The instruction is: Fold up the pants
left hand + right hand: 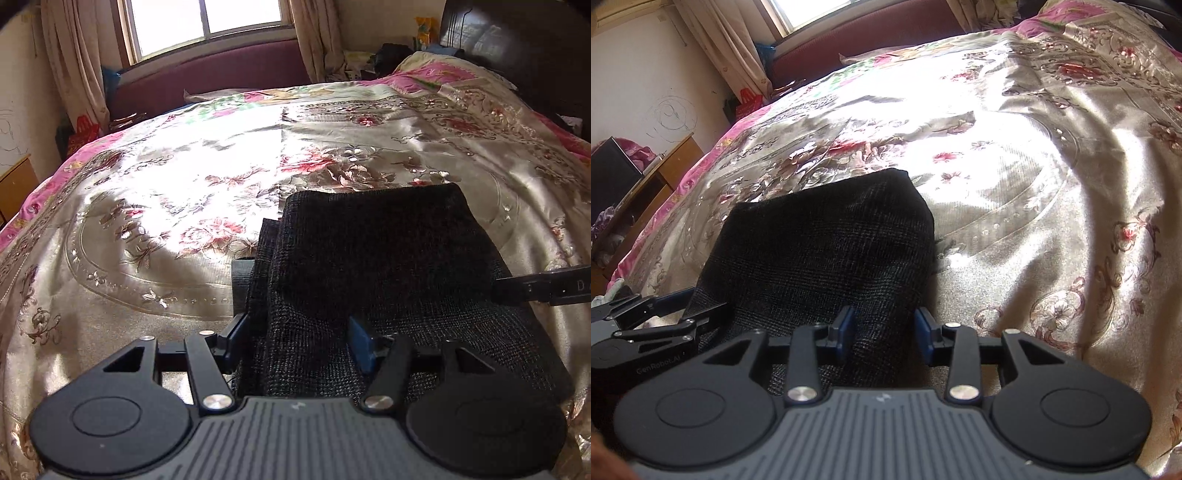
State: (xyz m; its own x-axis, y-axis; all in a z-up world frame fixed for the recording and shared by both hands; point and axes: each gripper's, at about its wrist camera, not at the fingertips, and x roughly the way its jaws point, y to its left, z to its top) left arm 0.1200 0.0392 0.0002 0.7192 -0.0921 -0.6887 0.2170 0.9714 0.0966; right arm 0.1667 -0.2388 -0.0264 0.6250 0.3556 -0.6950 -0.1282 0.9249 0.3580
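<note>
Dark charcoal woven pants, faint check pattern, lie folded into a thick rectangular stack on the bed, on a shiny cream satin bedspread with red-pink floral embroidery and pink border. Stack sits near the bed's near edge; several layers show along its left side in the left wrist view.

Left tongs: black frame, blue pads. Jaws stand apart, straddling the near edge of the pants; the left pad sits just beside the stack's left side, the right pad rests on top of the cloth. No pinch visible: fabric lies between and under them, slack.

Right tongs: same build, jaws moderately apart over the near right corner of the pants. Cloth lies between the pads, not squeezed. Right pad is at the stack's right edge, bedspread just beyond.

Each tool appears in the other's view: right one pokes in at the right edge of the left view, touching the pants' side; left one shows lower left in the right view.

Beyond the bed: maroon padded bench under a bright window, beige curtains, dark wooden headboard.
</note>
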